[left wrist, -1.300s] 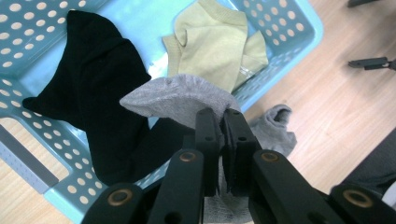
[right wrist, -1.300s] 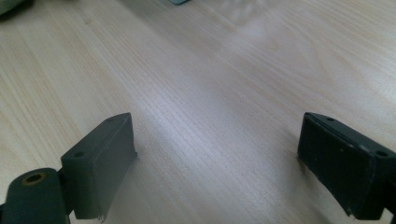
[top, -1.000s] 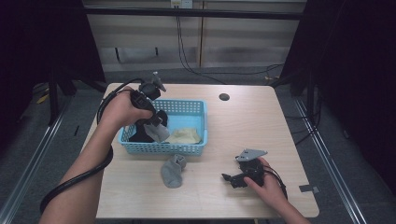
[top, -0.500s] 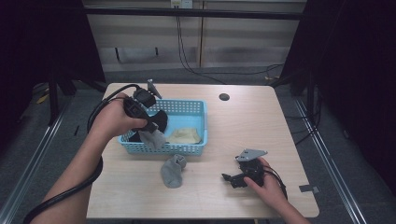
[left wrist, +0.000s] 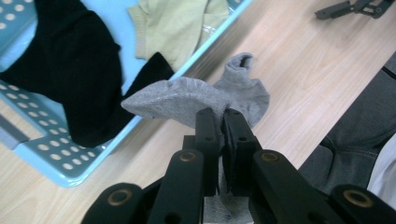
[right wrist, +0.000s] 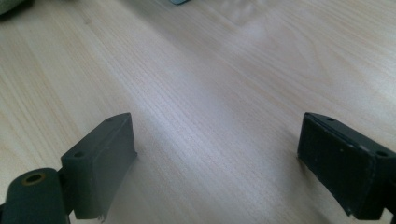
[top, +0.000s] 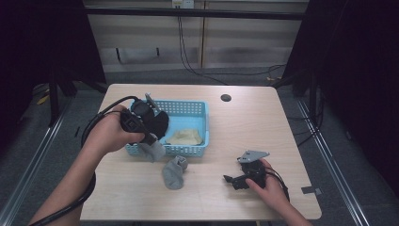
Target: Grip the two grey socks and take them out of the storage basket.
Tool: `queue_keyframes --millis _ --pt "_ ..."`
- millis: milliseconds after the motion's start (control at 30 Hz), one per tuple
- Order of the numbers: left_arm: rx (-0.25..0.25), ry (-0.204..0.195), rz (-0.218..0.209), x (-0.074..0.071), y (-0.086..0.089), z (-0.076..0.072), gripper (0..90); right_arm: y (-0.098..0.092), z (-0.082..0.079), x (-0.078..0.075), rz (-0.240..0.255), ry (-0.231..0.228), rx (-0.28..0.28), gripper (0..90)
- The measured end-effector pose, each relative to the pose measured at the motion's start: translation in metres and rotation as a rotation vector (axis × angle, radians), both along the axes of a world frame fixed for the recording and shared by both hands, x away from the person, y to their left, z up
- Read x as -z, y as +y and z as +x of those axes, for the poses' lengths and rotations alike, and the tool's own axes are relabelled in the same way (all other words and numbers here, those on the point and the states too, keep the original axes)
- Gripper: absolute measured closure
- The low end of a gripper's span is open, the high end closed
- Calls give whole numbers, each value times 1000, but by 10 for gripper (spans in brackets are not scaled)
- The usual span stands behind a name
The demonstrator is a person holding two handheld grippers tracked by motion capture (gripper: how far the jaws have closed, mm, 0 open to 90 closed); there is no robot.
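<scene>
I hold the left gripper (top: pixel 149 141) at the left centre of the high view, over the near wall of the blue basket (top: pixel 190 149). Its fingers (left wrist: pixel 208 135) are clamped together on a grey sock (left wrist: pixel 182 100), which hangs from them just at the basket's front edge. In the left gripper view the held sock sits at frame centre, with the second grey sock (left wrist: pixel 245 86) lying flat on the desk (top: pixel 282 127) directly behind it. A black garment (left wrist: pixel 70 60) and a yellow-green garment (left wrist: pixel 175 25) fill the basket in the upper left of that view.

The right gripper (top: pixel 242 179) rests at the lower right of the high view. Its fingers (right wrist: pixel 100 165) stand wide apart with nothing but bare desk between them.

Risks I judge from here:

1. The grip takes only a fold of fabric near one end of the grey sock. A quick swing may let the cloth slip out, dropping it on the desk or half over the basket wall.
2. The hanging end lies close to the basket rim. It may snag on the perforated wall and tip or drag the light basket.
3. The black garment drapes over the near wall. The fingers may catch it and pull it out.
4. Releasing too near the rim leaves the sock straddling the wall.
</scene>
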State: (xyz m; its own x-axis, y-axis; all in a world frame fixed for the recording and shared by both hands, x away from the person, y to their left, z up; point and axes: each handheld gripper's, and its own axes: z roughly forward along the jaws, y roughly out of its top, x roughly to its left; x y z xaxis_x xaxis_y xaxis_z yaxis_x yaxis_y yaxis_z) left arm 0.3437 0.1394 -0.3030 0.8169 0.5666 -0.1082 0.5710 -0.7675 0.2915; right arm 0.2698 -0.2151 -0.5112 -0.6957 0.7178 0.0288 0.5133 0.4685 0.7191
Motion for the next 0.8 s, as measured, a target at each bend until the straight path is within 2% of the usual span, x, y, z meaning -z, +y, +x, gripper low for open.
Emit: queue_keyframes --millis 267,467,733,800 --pt "35 -2 -5 5 -5 -14 855 0 0 0 0 0 0 107" --pt "70 -5 -19 11 -15 -23 855 0 0 0 0 0 0 107" --pt "122 26 -21 32 -36 -29 853 0 0 0 0 0 0 107" --pt "121 32 -25 37 -39 -29 852 0 0 0 0 -1 0 107"
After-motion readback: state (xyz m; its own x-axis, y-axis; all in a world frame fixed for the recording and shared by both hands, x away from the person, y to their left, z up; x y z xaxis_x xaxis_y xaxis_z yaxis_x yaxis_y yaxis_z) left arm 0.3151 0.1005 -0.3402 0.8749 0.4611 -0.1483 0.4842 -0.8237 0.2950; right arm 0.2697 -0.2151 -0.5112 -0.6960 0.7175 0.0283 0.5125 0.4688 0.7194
